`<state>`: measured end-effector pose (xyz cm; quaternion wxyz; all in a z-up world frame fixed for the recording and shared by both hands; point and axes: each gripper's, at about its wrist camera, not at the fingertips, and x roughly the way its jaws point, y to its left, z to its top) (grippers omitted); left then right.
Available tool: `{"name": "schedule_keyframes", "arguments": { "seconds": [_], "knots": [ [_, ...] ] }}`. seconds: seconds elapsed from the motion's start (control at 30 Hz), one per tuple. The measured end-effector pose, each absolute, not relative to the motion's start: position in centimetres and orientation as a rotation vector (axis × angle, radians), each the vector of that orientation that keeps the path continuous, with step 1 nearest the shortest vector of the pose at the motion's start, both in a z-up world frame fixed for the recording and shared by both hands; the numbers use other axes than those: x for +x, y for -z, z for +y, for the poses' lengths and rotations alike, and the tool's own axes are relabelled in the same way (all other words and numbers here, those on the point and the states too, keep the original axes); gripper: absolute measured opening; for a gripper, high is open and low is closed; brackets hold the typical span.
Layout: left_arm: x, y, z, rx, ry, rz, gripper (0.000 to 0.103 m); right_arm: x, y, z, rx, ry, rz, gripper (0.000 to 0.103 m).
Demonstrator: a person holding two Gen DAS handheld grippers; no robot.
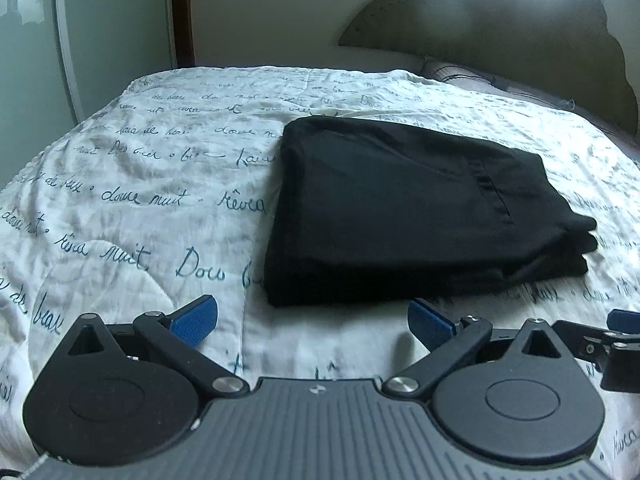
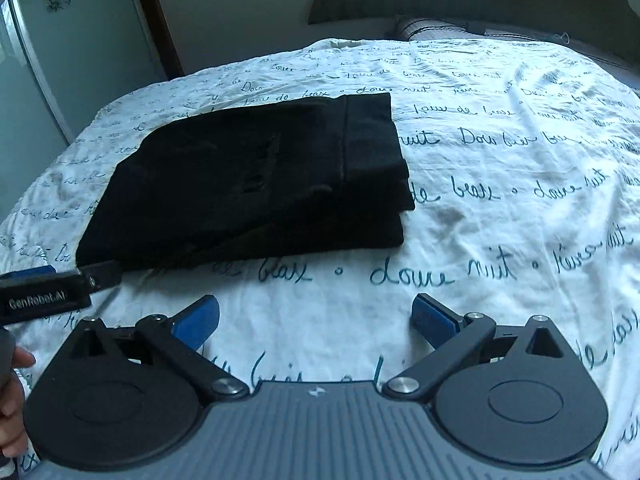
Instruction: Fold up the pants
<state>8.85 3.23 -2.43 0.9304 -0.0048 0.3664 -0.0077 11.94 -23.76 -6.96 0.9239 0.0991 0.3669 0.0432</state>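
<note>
Black pants (image 1: pixel 404 212) lie folded into a thick rectangle on the bed, also seen in the right wrist view as the pants (image 2: pixel 256 184) with stacked layers showing at their right edge. My left gripper (image 1: pixel 314 322) hovers just short of the bundle's near edge, open, nothing between its blue pads (image 1: pixel 196 318). My right gripper (image 2: pixel 316 320) is open too, empty, near and right of the bundle over bare quilt. The right gripper's tip shows at the right edge of the left view (image 1: pixel 616 336), and the left gripper's body appears at the left edge of the right view (image 2: pixel 44 296).
A white quilt (image 2: pixel 500 208) with blue cursive writing covers the bed. A dark headboard (image 1: pixel 520 40) and a pillow (image 2: pixel 432 26) stand at the far end. A pale wardrobe door (image 2: pixel 48 60) is at the left. A hand (image 2: pixel 12 404) holds the left gripper.
</note>
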Motion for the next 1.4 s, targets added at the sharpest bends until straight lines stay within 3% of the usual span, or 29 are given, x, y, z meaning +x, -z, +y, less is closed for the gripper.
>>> {"name": "schedule_keyframes", "arguments": {
  "seconds": [1.4],
  "knots": [
    [4.3, 4.7, 3.1, 0.037, -0.017, 0.700, 0.103, 8.7, 8.9, -21.2, 0.064, -0.051, 0.672, 0.103]
  ]
}}
